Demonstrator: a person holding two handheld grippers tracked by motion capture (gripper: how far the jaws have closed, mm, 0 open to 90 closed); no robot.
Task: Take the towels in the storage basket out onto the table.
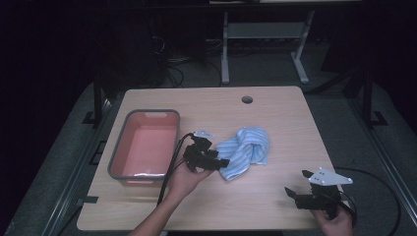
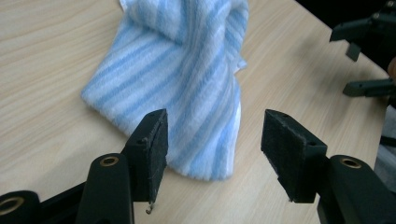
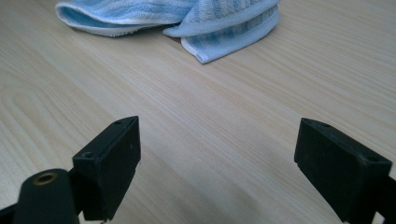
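Note:
A crumpled blue-and-white striped towel (image 1: 244,150) lies on the middle of the wooden table (image 1: 275,113). My left gripper (image 1: 220,162) is at the towel's near-left corner, open, its jaws standing either side of that corner without closing on it. In the left gripper view the towel (image 2: 187,79) runs up from between the two pads (image 2: 156,149). My right gripper (image 1: 296,189) hovers open near the table's front right edge, well apart from the towel. In the right gripper view the towel (image 3: 196,18) lies far ahead beyond bare wood.
A grey-rimmed pink tub (image 1: 145,145) stands on the left side of the table, just left of my left hand. A cable hole (image 1: 247,100) sits near the back edge. Desk legs and cables stand on the floor behind the table.

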